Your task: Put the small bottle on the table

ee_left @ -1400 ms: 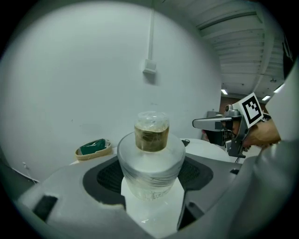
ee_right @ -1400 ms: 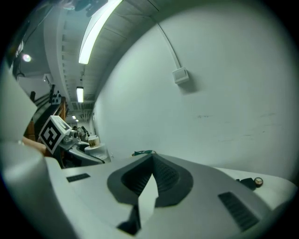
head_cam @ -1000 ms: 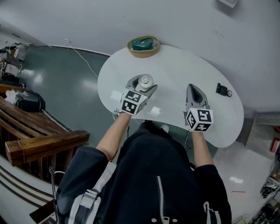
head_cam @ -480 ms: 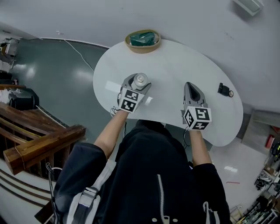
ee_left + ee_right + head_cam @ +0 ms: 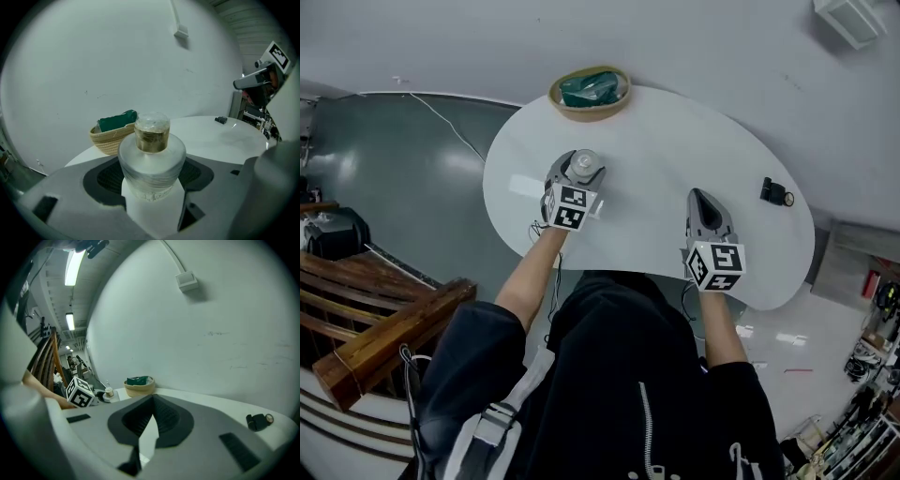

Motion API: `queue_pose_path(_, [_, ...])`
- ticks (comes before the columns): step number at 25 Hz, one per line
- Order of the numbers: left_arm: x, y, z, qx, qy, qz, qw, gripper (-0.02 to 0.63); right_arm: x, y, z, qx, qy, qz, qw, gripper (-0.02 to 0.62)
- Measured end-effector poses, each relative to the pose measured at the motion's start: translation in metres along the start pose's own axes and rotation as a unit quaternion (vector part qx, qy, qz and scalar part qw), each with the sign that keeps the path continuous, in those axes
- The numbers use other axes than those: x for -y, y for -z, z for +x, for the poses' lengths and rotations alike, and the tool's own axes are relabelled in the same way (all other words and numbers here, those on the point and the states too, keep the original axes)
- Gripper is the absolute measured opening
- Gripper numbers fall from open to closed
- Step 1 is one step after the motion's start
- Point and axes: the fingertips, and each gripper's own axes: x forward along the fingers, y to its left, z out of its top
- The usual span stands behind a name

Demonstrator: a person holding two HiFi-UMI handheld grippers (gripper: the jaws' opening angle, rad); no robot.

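Nearest to me is the dark jacket [image 5: 637, 375] of the person, with both arms reaching forward over the white table [image 5: 675, 141]. The right gripper [image 5: 697, 199] is over the table's near right part; its jaws are pressed together with nothing between them. The left gripper [image 5: 578, 167] is over the left part of the table and grasps the small bottle [image 5: 151, 159], with one pad on each side of its frosted body. The bottle stands upright, with a golden neck and a clear cap. I cannot tell if its base touches the table. Farther away, a small black object [image 5: 776, 193] lies near the right edge. At the far edge, by the wall, a woven basket [image 5: 586, 112] holds something green [image 5: 591, 89].
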Motion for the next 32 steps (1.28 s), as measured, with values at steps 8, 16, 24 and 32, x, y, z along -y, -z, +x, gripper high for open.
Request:
queue_pose_path(8, [-0.026,0.016,0.054,-0.031,0.003,-0.008,0.9995,0.339,0.015,0.004,-0.008,-0.009,0.038,0.015,0.999,0.003])
queue_pose_path(16, [-0.029,0.025,0.068,-0.041,0.011,-0.031,0.9986,0.339,0.024,0.015,-0.016,-0.016,0.061,0.031,0.998,0.003])
queue_pose_path(24, [-0.023,0.033,0.070,-0.051,0.019,-0.017,0.9984,0.339,0.020,0.018,-0.019,-0.013,0.057,0.037,0.998,0.003])
queue_pose_path(32, [-0.024,0.024,0.039,-0.033,0.004,-0.017,0.9993,0.403,0.018,0.014,-0.025,0.007,0.046,0.033,0.998,0.003])
